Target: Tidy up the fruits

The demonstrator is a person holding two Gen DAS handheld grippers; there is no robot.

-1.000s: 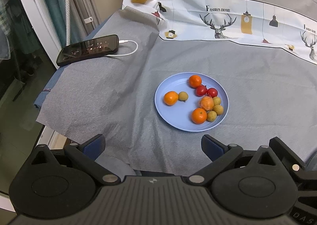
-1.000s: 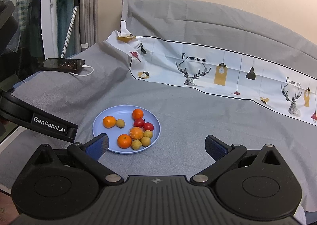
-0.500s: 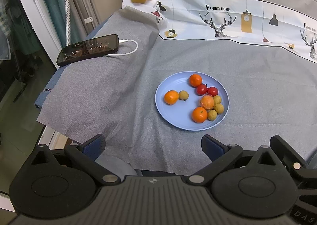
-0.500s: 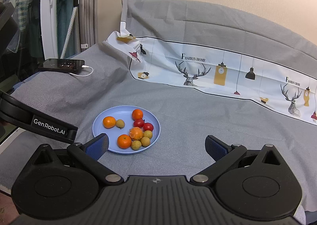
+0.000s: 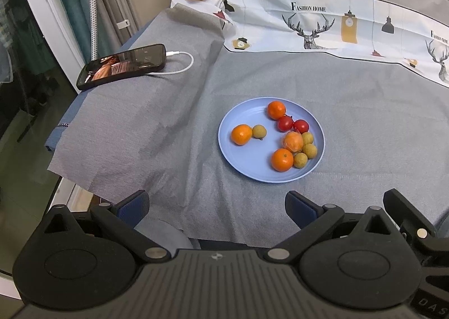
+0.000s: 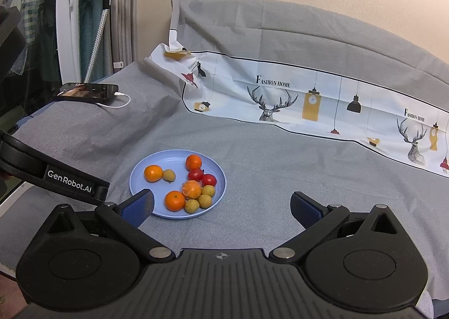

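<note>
Hovering above the near edge of the bed, the left gripper [image 5: 216, 204] has its blue-padded fingers spread wide and empty, and the right gripper [image 6: 221, 206] is the same, jaws apart with nothing between them; its left pad overlaps the near-left rim of the plate in its own view, though whether it touches I cannot tell

Just beyond both lies the blue plate [image 5: 252, 170], on the grey bedcover [image 5: 140, 136] toward its near edge. It carries all the fruit: three whole oranges, one at the far rim [image 5: 276, 110], one at the left [image 5: 241, 134], one at the near side [image 5: 282, 160]. A peeled-looking orange [image 5: 293, 141] sits among three yellowish round fruits [image 5: 309, 150] at the right rim, a fourth [image 5: 259, 131] touches the left orange, and two red tomatoes [image 5: 285, 123] lie side by side

The oranges are probably light and firm, best pinched across the middle. The tomatoes and peeled piece look soft and would need gentler pressure. Everything is round and likely to roll; the right-hand cluster is packed tight, so the left orange looks the freest pick

Well apart at the far left corner, a phone [image 5: 122, 66] on a white cable [image 5: 182, 63] stays clear of the reach, and a printed cloth [image 6: 308, 100] runs along the far side
</note>
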